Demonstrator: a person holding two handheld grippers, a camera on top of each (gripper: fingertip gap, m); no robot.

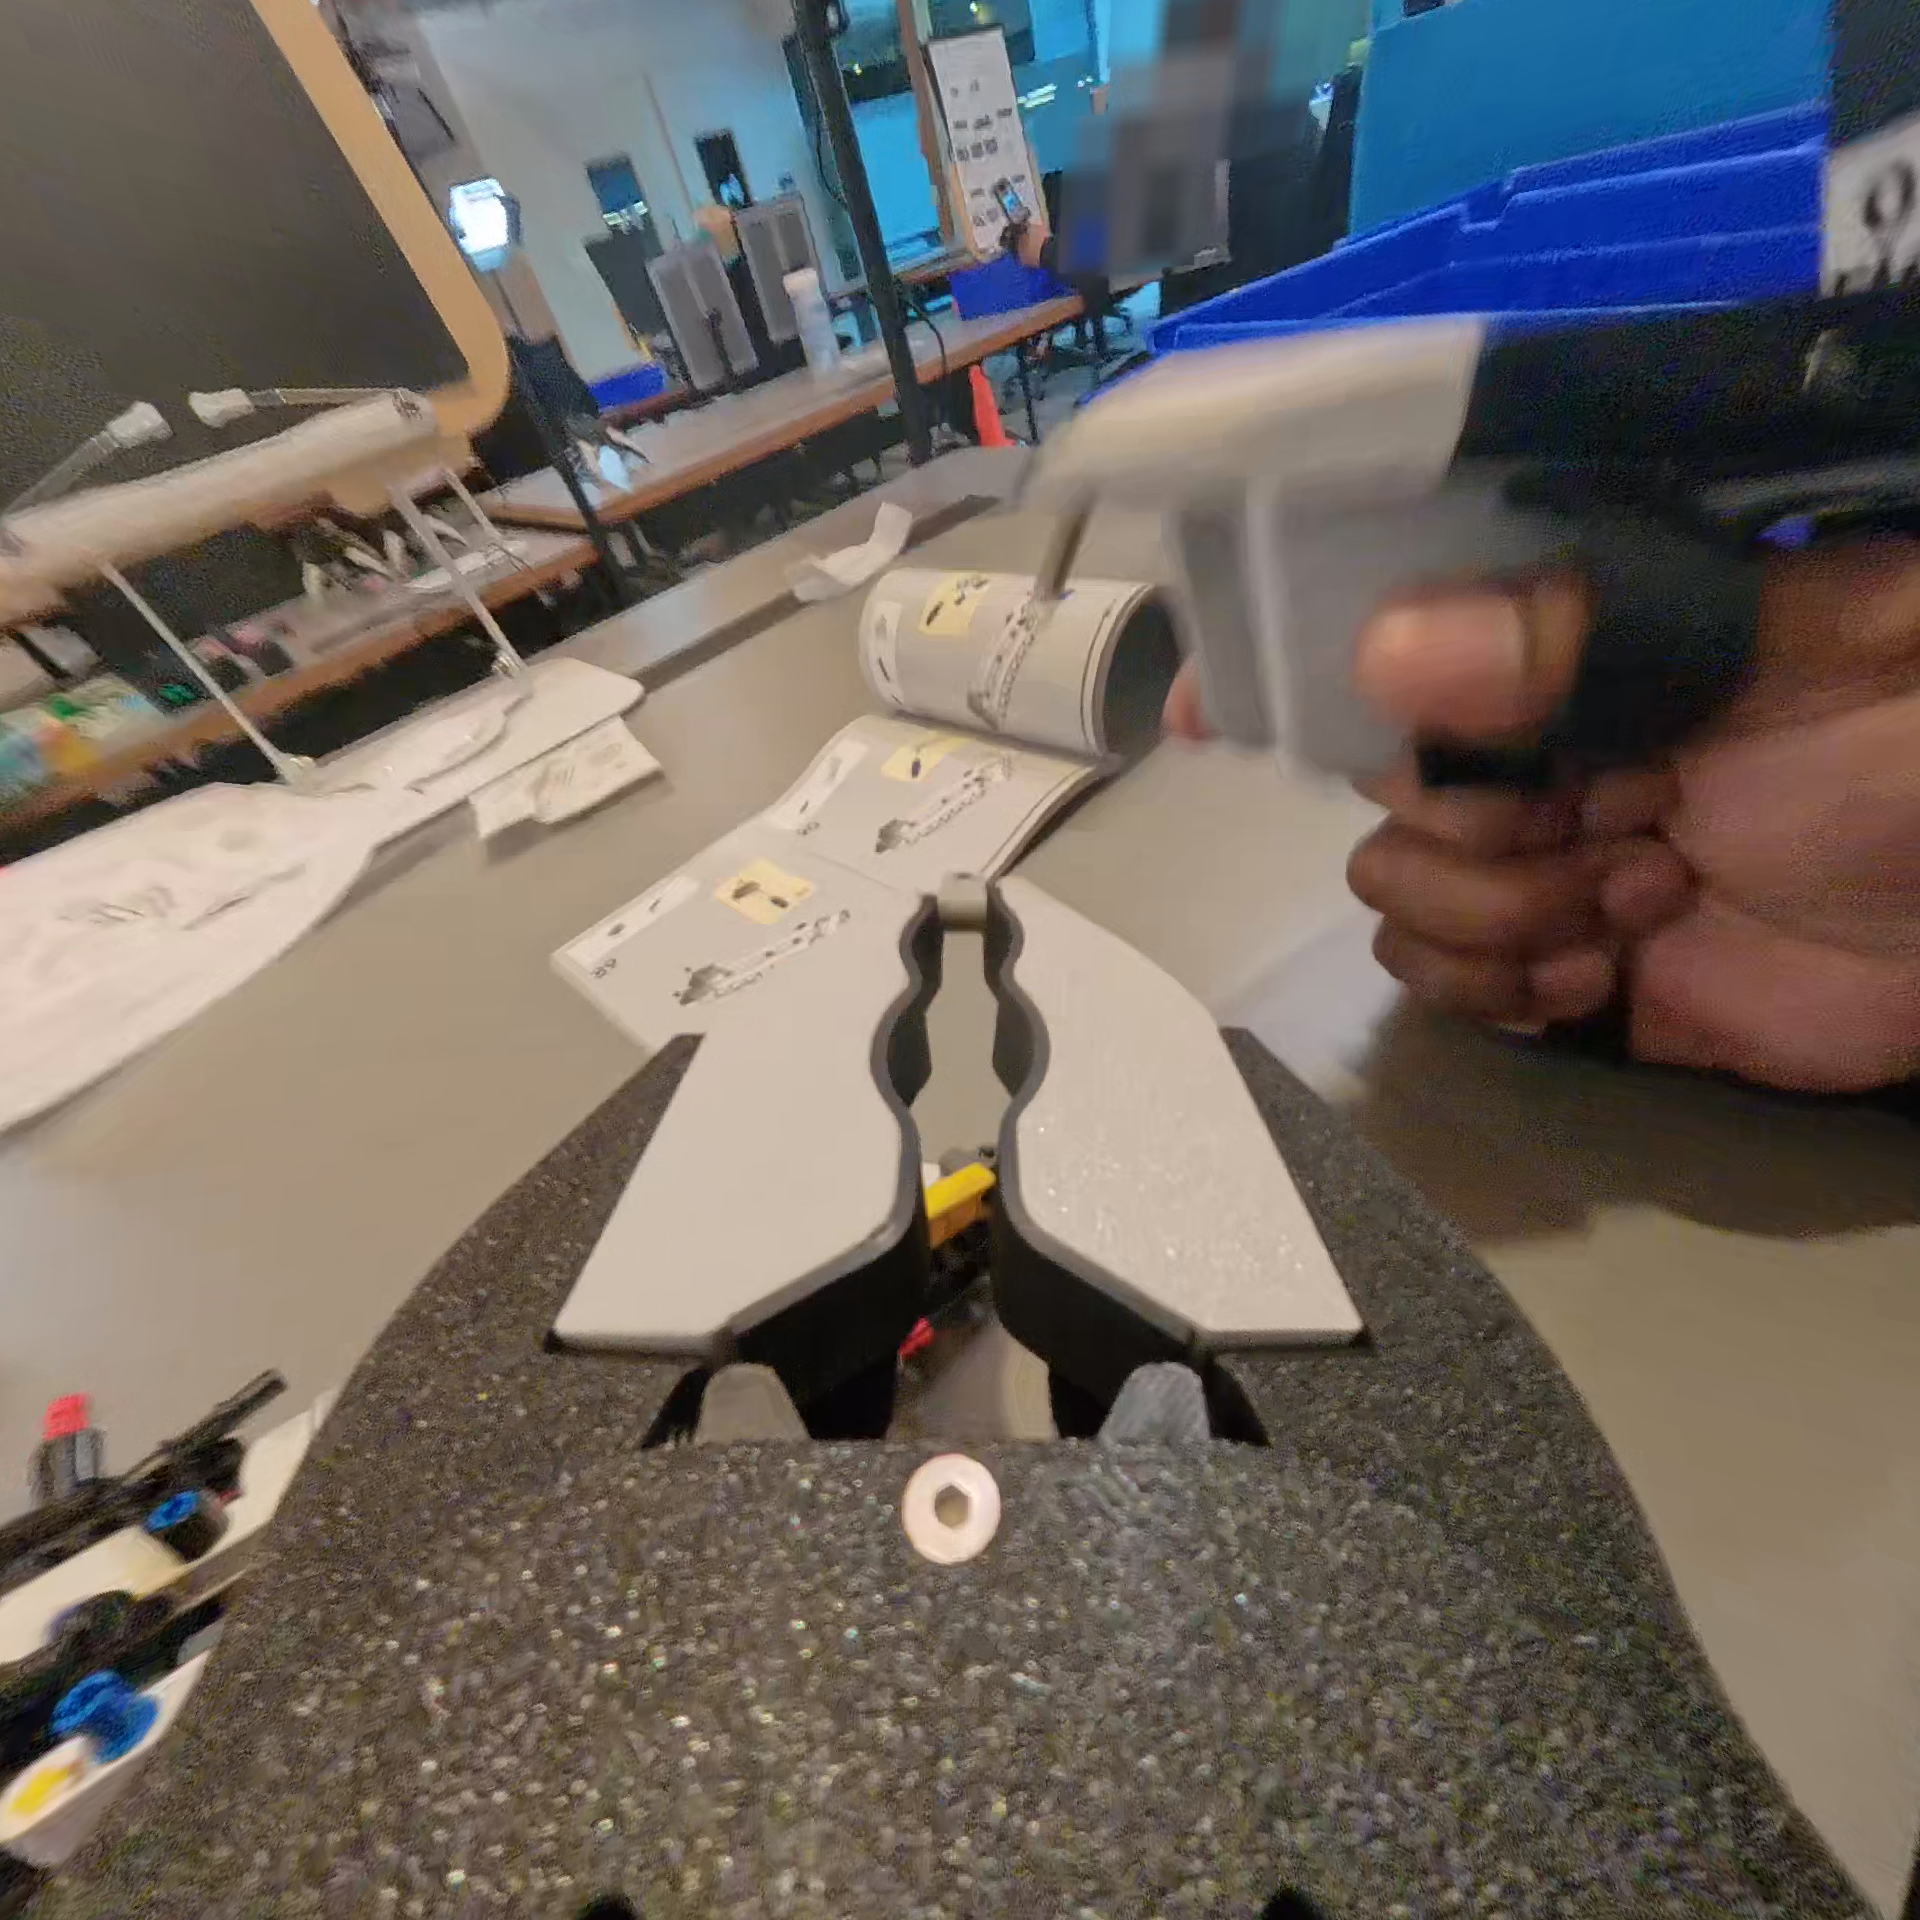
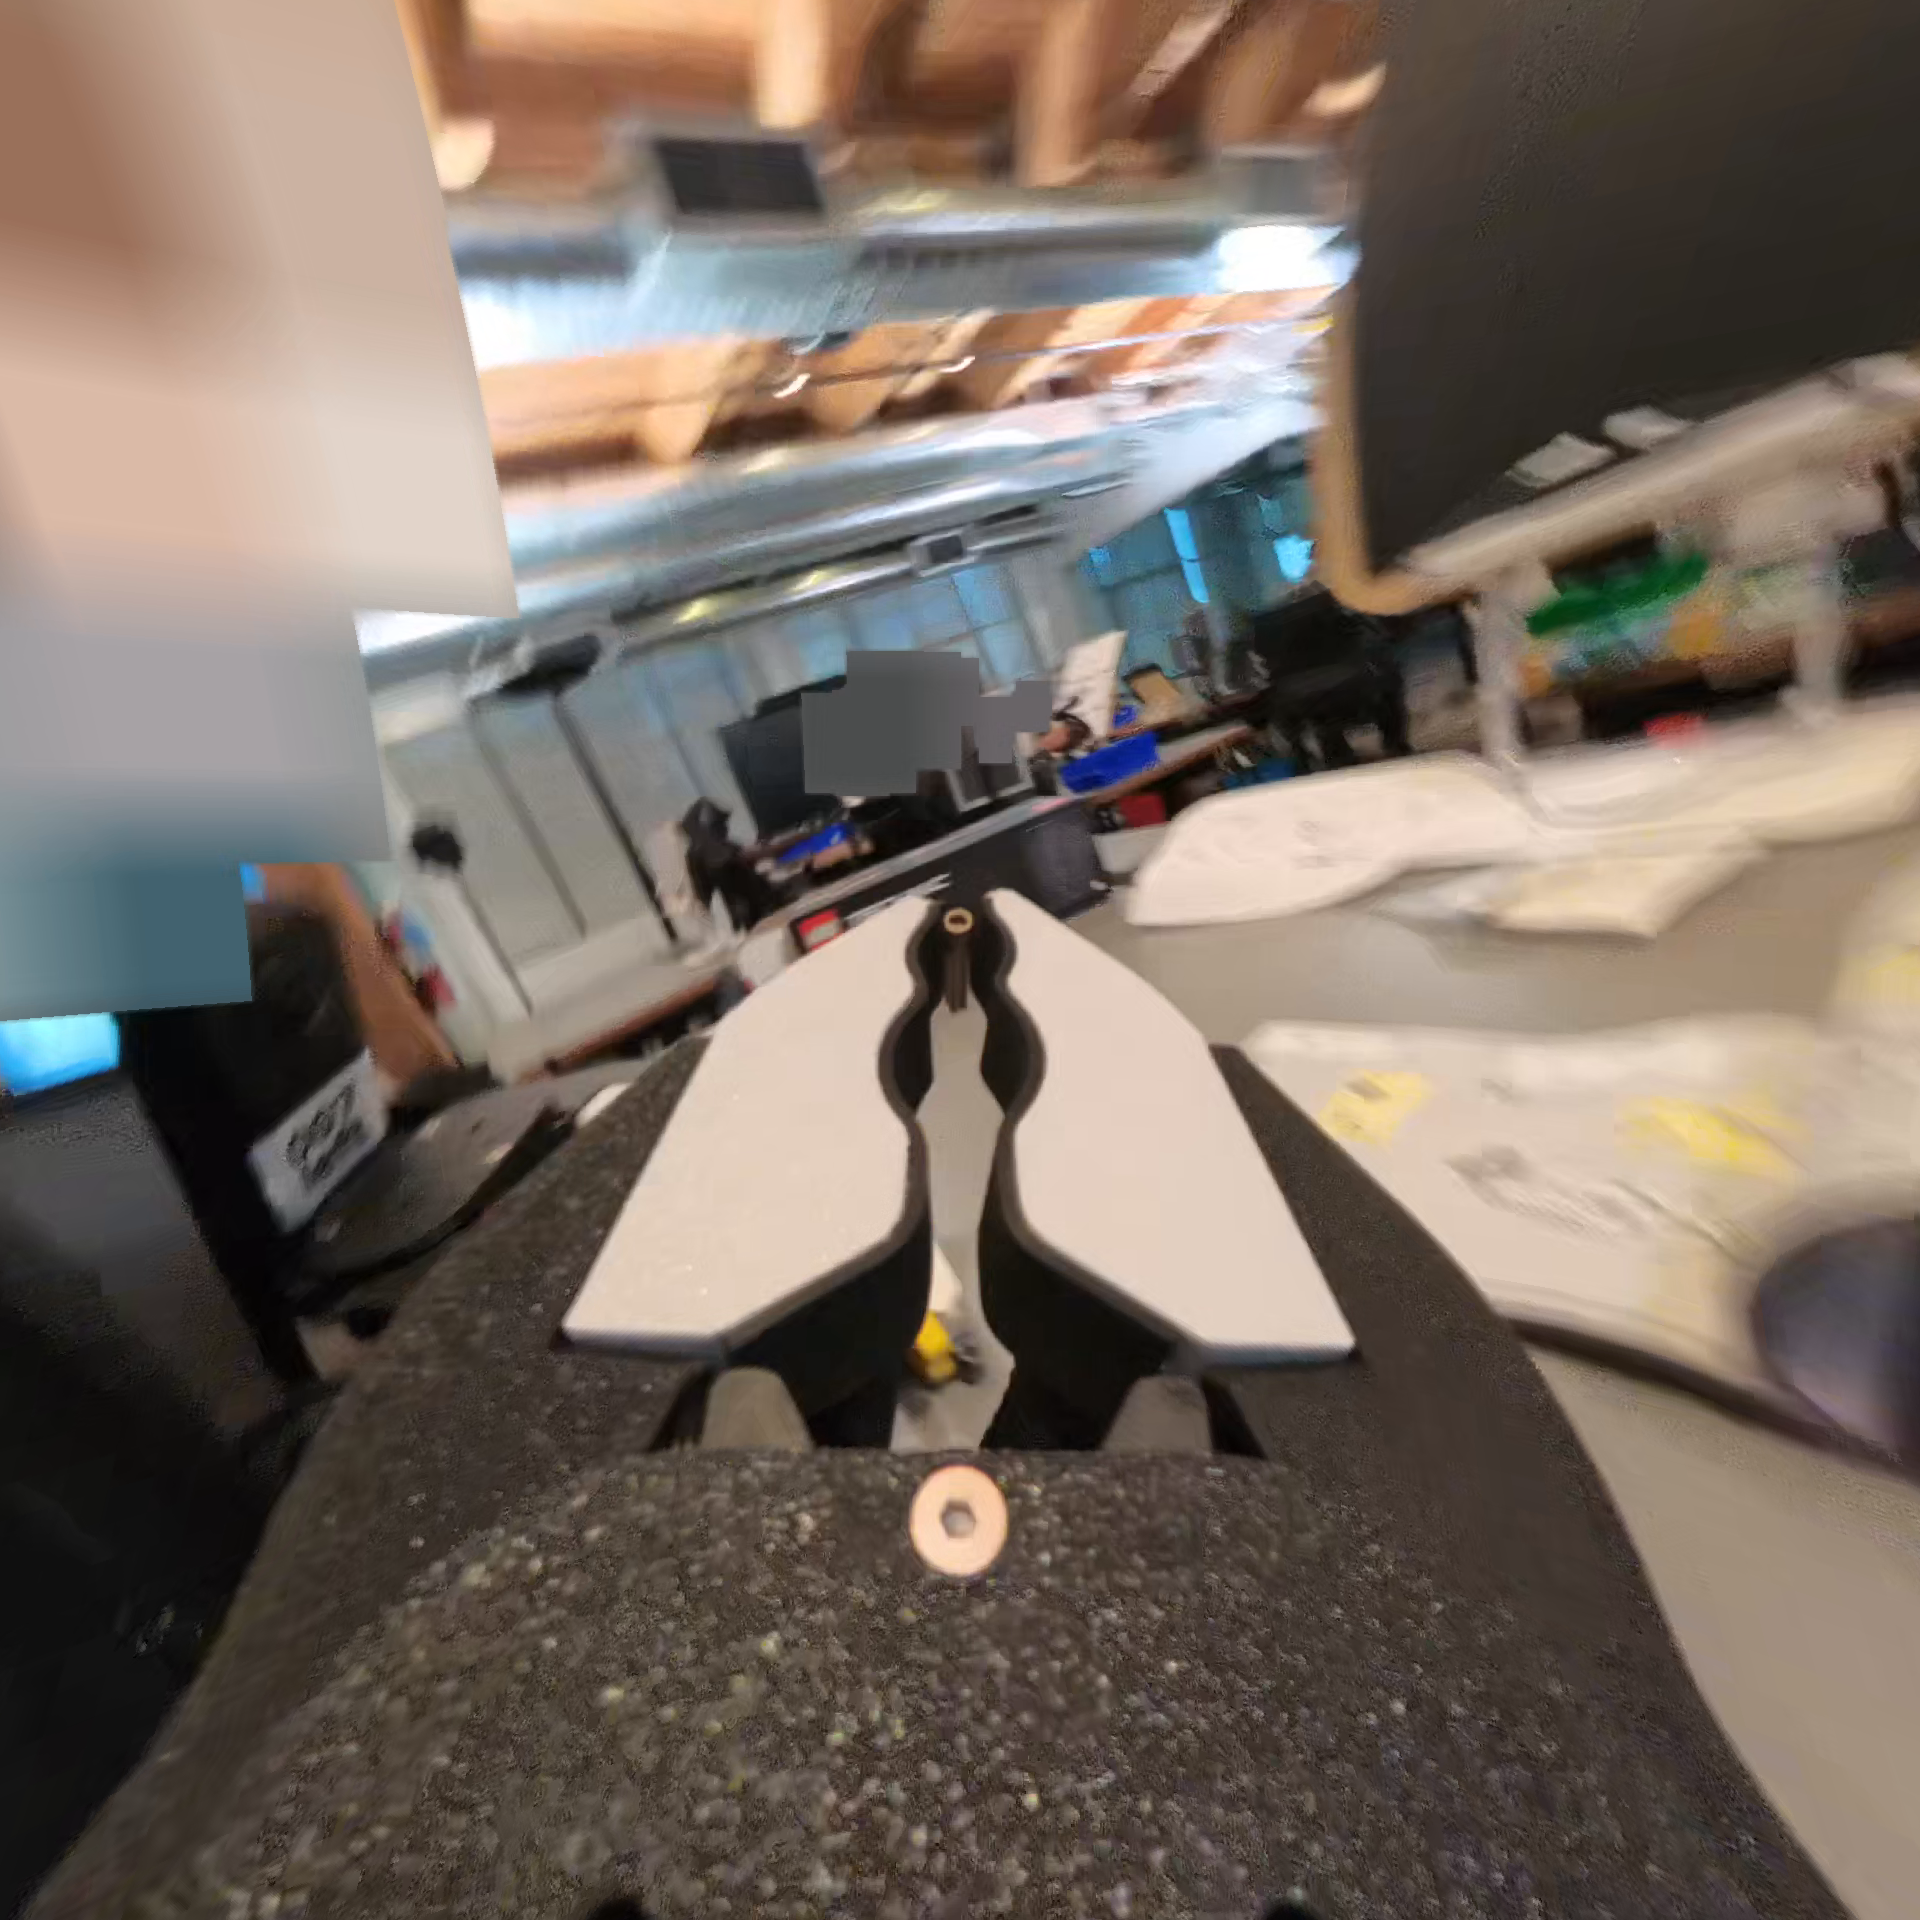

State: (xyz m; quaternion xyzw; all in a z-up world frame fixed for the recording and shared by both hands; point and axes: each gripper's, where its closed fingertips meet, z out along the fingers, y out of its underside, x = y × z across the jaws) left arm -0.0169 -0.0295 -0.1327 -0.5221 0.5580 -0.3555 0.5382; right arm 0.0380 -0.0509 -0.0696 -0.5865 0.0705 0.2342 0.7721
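Left gripper (image 1: 961, 902) jaws pinch small grey piece (image 1: 962, 900) just above open booklet (image 1: 831, 831) on table (image 1: 416, 1039); right gripper (image 2: 956, 920) jaws clamp thin dark pin (image 2: 954, 961), pin lengthwise along fingers, raised above booklet.

1. Our left gripper (image 1: 962, 902) points low and forward, its fingertips nipped tight on a small grey piece (image 1: 962, 900).
2. Our right gripper (image 2: 957, 923) sits tilted upward, its two pads pinching a thin dark pin (image 2: 954, 961) with a pale ring end.
3. In the left wrist view the right gripper is blurred, tips angled down, gripped by our right hand (image 1: 1621, 831), fingers curled round the handle.
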